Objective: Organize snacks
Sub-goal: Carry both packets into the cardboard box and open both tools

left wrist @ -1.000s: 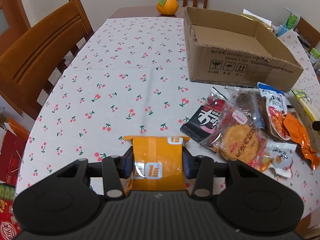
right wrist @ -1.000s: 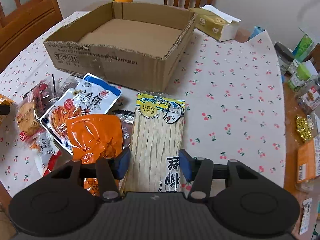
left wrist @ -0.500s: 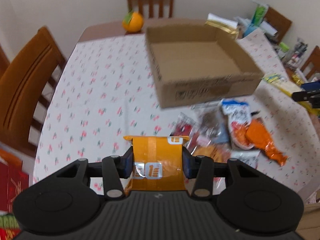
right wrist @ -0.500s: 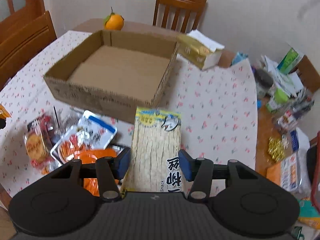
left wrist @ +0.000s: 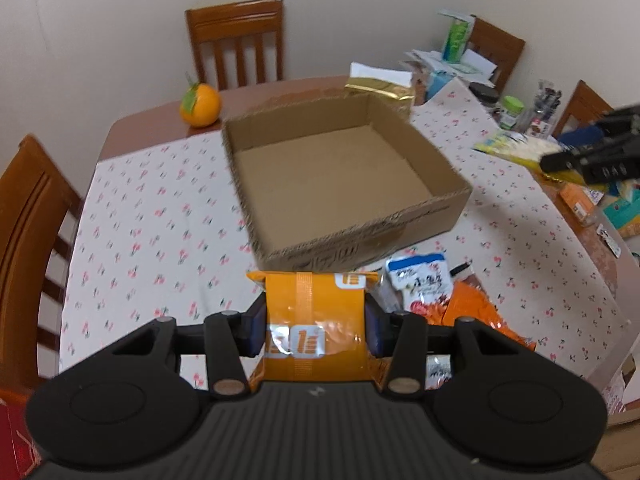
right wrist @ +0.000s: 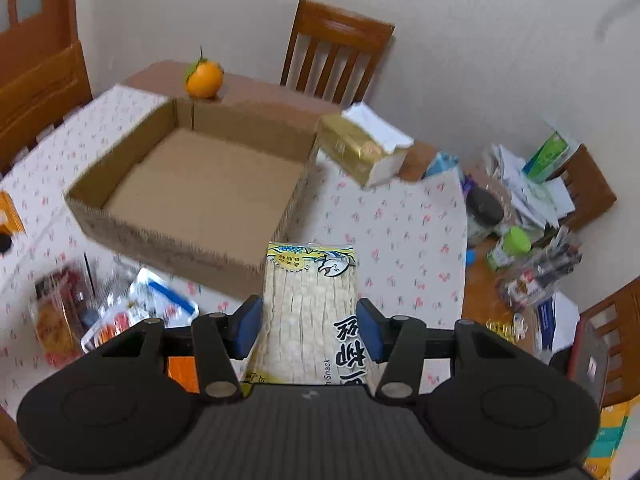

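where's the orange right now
The orange sits on the bare wooden table end beyond the cardboard box, far left in both views, near the far chair.

my left gripper [left wrist: 315, 328] clamps an orange snack packet [left wrist: 315, 320], held above the table short of the open cardboard box [left wrist: 340, 176].

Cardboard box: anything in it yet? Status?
Done: nothing; the cardboard box is empty. In hand: left gripper clamps an orange packet, right gripper a fish-strip pack, both lifted short of the box. Left: several packets on the table.
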Tool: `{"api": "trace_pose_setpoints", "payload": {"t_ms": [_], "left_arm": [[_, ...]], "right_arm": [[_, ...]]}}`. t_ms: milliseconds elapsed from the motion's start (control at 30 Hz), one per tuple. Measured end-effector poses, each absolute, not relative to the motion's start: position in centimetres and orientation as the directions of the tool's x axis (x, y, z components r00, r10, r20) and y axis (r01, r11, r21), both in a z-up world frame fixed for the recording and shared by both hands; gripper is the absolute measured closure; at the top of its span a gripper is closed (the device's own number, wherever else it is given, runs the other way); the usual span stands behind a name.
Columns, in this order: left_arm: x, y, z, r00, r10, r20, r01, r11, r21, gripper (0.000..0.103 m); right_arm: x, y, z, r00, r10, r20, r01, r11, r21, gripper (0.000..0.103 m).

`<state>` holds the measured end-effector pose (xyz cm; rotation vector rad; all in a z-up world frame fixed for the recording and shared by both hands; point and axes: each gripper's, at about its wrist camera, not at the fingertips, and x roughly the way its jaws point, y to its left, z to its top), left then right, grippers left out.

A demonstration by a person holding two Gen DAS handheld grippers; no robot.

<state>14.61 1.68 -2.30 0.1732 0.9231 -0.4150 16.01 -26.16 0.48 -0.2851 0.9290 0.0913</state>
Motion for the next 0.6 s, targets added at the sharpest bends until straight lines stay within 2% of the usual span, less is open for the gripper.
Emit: {"api": "trace_pose_setpoints", "payload": {"t_ms": [233,433,600], "left_arm": [[15.9,1.2,-1.6,0.548,-0.280,-0.788,0.439,0.899,-0.015,0.057],[16.9,1.3,-1.4,0.568,-0.264,-0.780,0.417,0.909,-0.004,0.058],[17.8,1.7,-1.7,0.570,-0.250,-0.783,0.393,0.919,-0.007,0.058]], "right_arm": [[21.1,-23.1,0.4,0.632,0.034,-0.774,-0.224,0.964,-0.140,0.046],[28.4,-20.4,-3.6,0.605,0.073,-0.793,-0.190,0.980,-0.055,0.046],[32.9,-18.9,-6.6,0.596,0.045,-0.802,-0.157,0.986,-0.062,0.046]]}}
